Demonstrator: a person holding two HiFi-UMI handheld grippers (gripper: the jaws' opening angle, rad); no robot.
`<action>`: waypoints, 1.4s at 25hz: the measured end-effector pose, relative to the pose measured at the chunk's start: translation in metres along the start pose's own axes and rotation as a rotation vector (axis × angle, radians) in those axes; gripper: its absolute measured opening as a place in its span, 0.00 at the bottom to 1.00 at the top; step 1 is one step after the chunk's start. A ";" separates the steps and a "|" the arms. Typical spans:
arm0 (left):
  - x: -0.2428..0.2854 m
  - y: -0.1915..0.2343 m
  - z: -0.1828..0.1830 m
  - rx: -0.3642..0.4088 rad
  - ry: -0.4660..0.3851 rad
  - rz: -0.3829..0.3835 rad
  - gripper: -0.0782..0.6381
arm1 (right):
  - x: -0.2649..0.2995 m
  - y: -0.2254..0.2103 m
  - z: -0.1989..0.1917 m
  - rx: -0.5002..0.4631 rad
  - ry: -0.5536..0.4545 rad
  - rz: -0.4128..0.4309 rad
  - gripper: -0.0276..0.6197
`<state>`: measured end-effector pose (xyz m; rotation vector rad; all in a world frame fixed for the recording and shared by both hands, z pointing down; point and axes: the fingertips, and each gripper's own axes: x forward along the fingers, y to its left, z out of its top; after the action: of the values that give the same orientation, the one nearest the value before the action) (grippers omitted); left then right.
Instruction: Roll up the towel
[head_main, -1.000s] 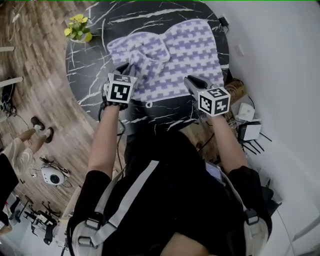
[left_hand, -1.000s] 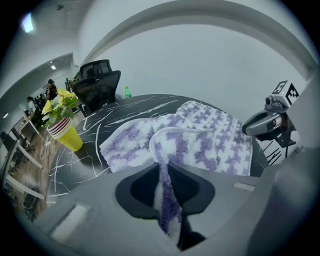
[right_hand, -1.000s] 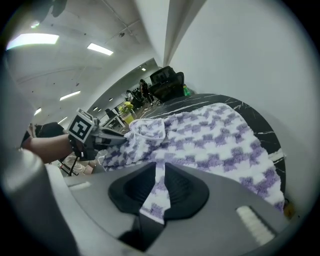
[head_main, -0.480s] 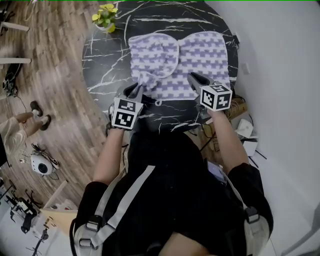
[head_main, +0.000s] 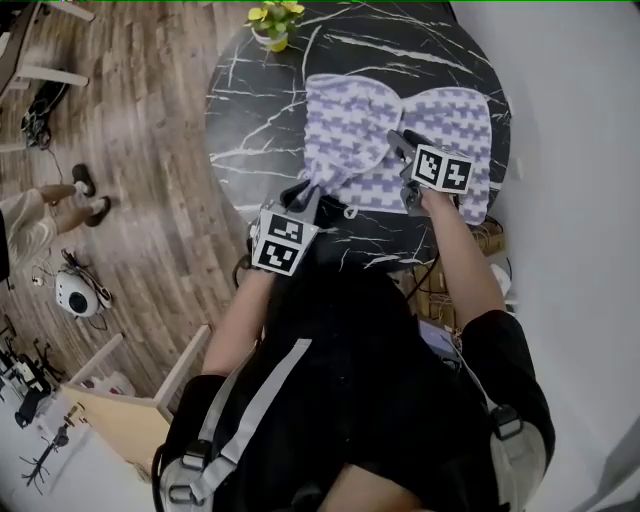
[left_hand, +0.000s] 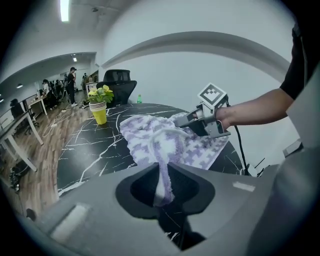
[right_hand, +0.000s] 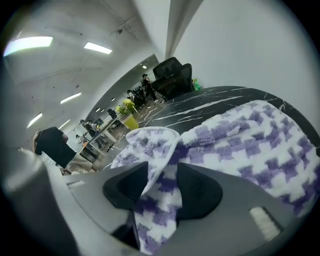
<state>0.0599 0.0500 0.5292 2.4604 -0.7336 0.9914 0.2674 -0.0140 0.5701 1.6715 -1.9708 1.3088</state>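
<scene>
Two grippers are on one towel. The purple-and-white checked towel (head_main: 445, 115) lies on the round black marble table (head_main: 250, 110), bunched up on its left half, with its right side reaching the rim by the wall.

The left gripper (head_main: 306, 195) sits at the towel's near left corner, right by the table's near edge. Its jaws are clamped tight on that corner. In the left gripper view a thin, twisted strip of cloth runs straight down between them, and the rest fans out ahead across the table.

The right gripper (head_main: 401, 146) is over the middle of the towel. Its jaws have just been opening and now stand partly apart. A folded edge of the towel lies in the gap, but the pads don't look like they're squeezing it.

The yellow potted plant (head_main: 273, 22) is at the far edge, apart from the towel.
</scene>
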 end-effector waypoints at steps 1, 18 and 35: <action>0.000 0.000 -0.001 0.000 0.000 -0.005 0.19 | 0.006 0.001 0.001 0.002 0.007 -0.004 0.29; -0.023 0.056 -0.021 -0.126 -0.044 -0.014 0.19 | 0.048 0.110 0.071 -0.106 -0.094 0.086 0.07; -0.097 0.138 -0.104 -0.451 -0.040 0.087 0.21 | 0.172 0.305 0.048 -0.416 0.058 0.270 0.07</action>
<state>-0.1359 0.0273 0.5508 2.0745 -0.9660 0.7120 -0.0399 -0.1818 0.5177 1.1948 -2.2967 0.9201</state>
